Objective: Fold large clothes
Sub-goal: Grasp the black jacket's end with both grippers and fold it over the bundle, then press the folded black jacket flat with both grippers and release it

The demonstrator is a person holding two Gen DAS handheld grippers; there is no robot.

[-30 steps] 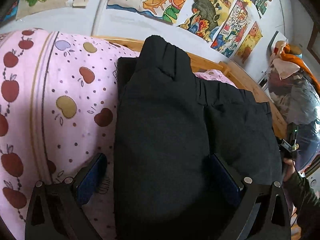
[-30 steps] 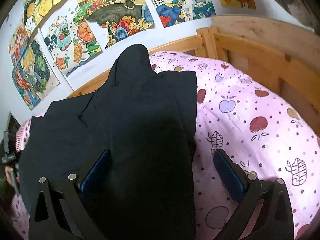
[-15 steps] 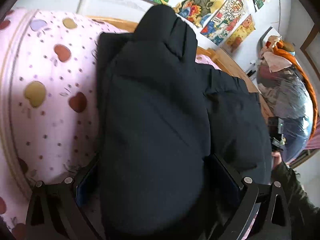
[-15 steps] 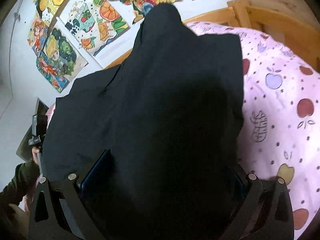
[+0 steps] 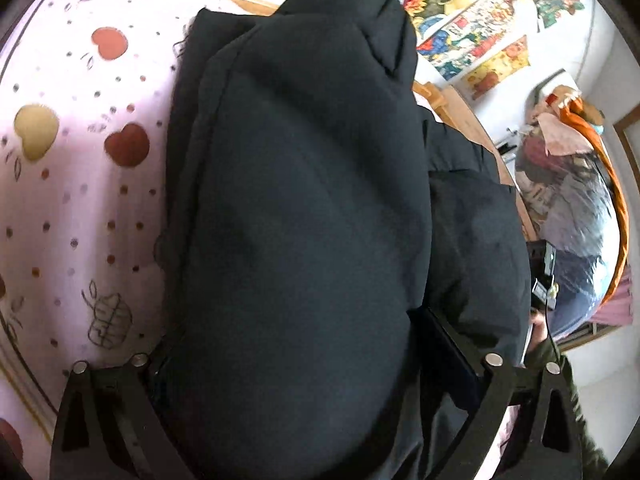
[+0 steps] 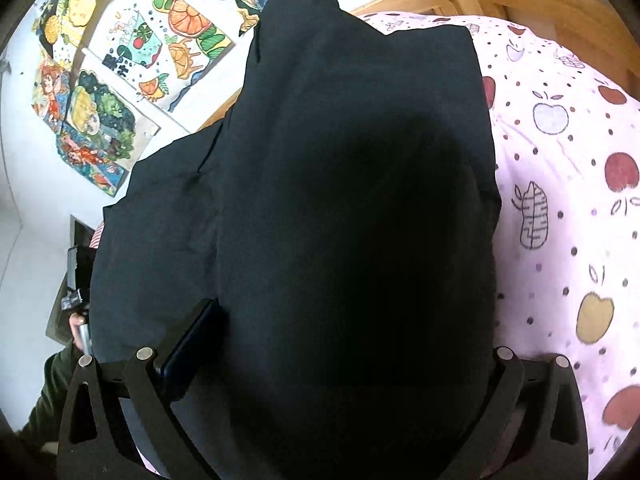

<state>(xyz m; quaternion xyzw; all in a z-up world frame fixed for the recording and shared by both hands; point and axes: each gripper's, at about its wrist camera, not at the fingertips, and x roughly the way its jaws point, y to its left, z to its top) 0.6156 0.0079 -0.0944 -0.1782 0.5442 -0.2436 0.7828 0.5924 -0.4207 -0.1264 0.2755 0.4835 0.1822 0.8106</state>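
Two fisheye views are showing the same black padded coat (image 5: 304, 216), which is lying on a pink bedsheet (image 5: 76, 184) printed with apples and dots. In the left wrist view, the coat is filling the middle of the frame, and a thick fold of it is bulging out between the two fingers of the left gripper (image 5: 304, 364); the jaws are standing wide, with cloth pressing against the inner side of each finger, so they are gripping the bulky fold from both sides. The right-hand pad (image 5: 448, 344) is showing dark blue beside the fabric, while the left-hand pad is mostly hiding under the coat. Beyond the coat, a wooden bed frame (image 5: 464, 116) is running along a white wall hung with colourful drawings (image 5: 476, 36), and at the right edge the other tool (image 5: 542, 276) is showing, with a hand in a dark green sleeve below it. In the right wrist view, the coat (image 6: 352, 216) is again covering most of the picture, swelling between the fingers of the right gripper (image 6: 344, 344); its jaws are likewise spread wide and clamping the fat fold. The blue left-hand pad (image 6: 188, 340) is touching the cloth, and the other pad is hidden. The apple-print sheet (image 6: 560, 208) is lying to the right, the wooden frame (image 6: 520, 4) is showing above, and drawings (image 6: 132, 60) are covering the wall at upper left.
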